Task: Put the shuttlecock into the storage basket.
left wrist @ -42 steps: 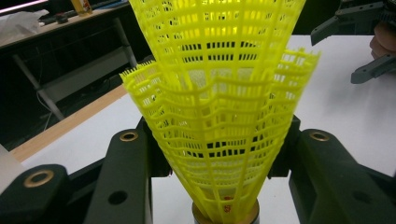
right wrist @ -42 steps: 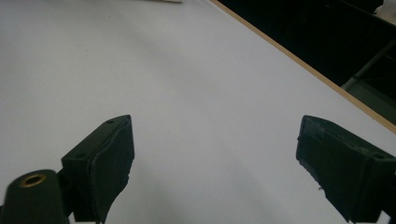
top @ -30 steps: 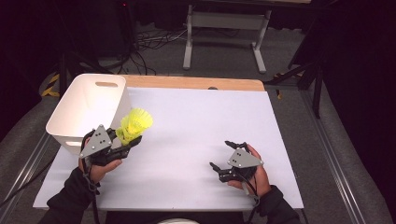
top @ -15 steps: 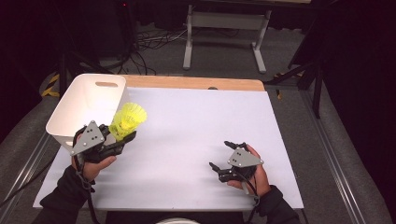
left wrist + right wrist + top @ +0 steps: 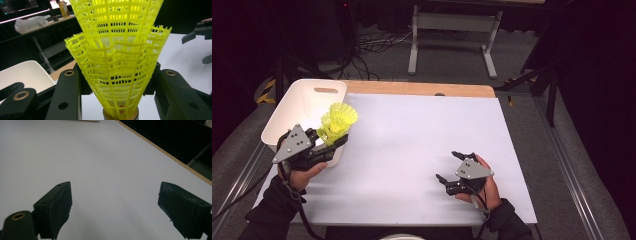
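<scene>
Left gripper point(image 5: 331, 141) is clamped on a yellow plastic shuttlecock point(image 5: 337, 121); in the left gripper view both black jaws press the lower mesh skirt from either side, jaws partly closed, cork end point(image 5: 120, 115) down between them. Two skirts look nested there, one flared rim sitting inside a taller one, so possibly two shuttlecocks stacked; can't confirm from this angle. Small red print on the white band just above the cork, too blurred to read. High view puts the shuttlecock above the near right rim of the white bin point(image 5: 300, 103), which sits at the table's far-left corner, hand slot in its far wall. Right gripper point(image 5: 451, 167) sits low over the white table surface point(image 5: 412, 145) at near right, well apart from the shuttlecock, jaws wide apart with nothing between them; right gripper view shows bare white surface between the two pads. Wooden table edge point(image 5: 422, 89) runs along the far side. Bottle with a yellow label point(image 5: 63, 8) stands on a background desk in the left gripper view, text illegible.
</scene>
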Motion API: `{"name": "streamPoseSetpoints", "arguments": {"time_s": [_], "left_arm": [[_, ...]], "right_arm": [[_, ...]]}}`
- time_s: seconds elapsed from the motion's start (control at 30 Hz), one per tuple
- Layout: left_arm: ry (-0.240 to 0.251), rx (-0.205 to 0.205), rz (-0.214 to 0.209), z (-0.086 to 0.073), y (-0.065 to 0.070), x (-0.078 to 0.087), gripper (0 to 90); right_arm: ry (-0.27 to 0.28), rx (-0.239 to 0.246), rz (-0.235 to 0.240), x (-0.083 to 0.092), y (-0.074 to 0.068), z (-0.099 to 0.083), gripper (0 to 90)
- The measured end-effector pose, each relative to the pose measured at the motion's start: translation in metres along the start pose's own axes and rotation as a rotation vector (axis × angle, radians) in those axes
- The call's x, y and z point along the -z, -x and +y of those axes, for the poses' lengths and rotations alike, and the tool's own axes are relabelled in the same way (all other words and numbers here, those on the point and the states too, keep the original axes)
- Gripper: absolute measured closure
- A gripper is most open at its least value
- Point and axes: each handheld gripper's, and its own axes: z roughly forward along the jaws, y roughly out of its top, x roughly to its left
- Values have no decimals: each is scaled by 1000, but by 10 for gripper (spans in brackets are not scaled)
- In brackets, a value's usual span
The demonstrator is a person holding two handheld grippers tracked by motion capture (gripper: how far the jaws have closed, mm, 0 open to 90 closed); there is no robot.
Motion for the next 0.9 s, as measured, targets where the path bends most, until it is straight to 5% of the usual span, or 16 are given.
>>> {"name": "streamPoseSetpoints", "arguments": {"time_s": [0.9], "left_arm": [[-49, 38, 72, 12, -35, 14, 555]], "right_arm": [[-3, -16, 8, -1, 2, -2, 132]]}}
